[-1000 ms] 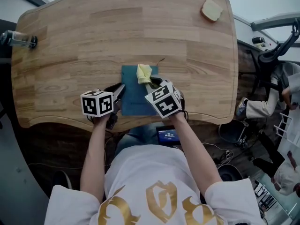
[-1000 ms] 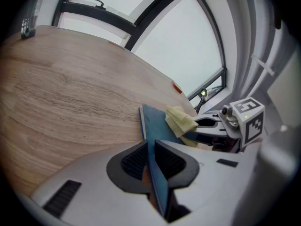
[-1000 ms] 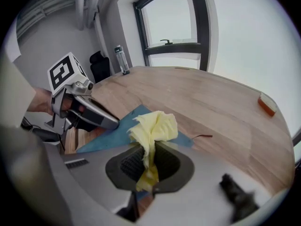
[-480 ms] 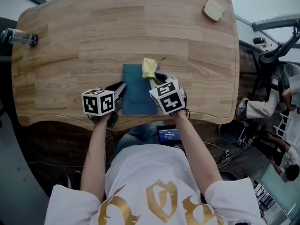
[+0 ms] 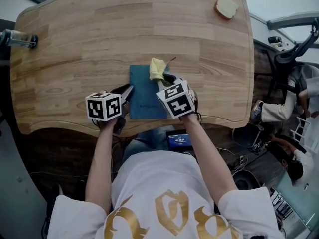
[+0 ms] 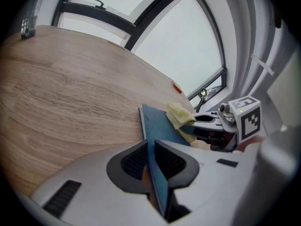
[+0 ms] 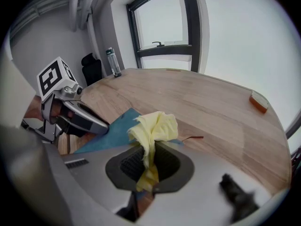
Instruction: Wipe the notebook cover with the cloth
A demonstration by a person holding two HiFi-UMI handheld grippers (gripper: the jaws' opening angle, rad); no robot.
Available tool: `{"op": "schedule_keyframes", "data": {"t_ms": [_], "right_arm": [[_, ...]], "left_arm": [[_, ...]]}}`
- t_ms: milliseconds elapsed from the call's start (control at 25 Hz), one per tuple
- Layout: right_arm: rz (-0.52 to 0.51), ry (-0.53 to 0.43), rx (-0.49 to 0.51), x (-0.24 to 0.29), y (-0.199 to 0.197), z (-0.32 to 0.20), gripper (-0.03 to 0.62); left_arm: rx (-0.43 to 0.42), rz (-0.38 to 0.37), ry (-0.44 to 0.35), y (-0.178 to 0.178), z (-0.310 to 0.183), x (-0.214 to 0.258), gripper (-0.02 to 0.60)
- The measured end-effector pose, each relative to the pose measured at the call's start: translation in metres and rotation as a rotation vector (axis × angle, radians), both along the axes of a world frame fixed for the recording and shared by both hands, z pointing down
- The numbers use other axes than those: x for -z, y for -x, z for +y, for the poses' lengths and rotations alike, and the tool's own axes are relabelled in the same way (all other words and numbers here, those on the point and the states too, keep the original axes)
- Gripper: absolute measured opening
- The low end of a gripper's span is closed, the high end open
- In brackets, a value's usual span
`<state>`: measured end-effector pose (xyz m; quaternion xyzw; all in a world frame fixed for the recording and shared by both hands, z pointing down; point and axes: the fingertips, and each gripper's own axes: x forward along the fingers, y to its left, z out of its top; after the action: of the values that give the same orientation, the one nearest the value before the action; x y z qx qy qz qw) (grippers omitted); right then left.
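Reaching forward together, left gripper (image 6: pixel 152 161) fingers pinched on the notebook (image 5: pixel 144 91) edge, right gripper (image 7: pixel 149 161) fingers clamped on cloth (image 7: pixel 155 126).

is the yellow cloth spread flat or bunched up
Bunched up: the cloth stands as a crumpled wad pinched in the right gripper, over the notebook.

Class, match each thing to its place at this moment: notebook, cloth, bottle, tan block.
Things:
1. notebook
2. cloth
3. bottle
4. tan block

Places:
A. far right corner of the table
B. pinched in the right gripper
C. far left edge of the table
D. edge clamped by the left gripper

Pairs: 1-D, 2-B, 3-C, 4-A
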<state>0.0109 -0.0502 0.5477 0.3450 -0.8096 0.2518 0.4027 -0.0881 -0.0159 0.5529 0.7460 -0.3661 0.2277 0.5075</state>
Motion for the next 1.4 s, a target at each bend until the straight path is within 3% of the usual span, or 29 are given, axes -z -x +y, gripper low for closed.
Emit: {"op": "schedule_keyframes", "data": {"t_ms": [1400], "right_arm": [[-0.004,0.008,0.136,0.002,0.074,0.013,0.041]], "left_arm": [[0.002,0.009,0.009,0.001,0.001,0.000,0.055]]}}
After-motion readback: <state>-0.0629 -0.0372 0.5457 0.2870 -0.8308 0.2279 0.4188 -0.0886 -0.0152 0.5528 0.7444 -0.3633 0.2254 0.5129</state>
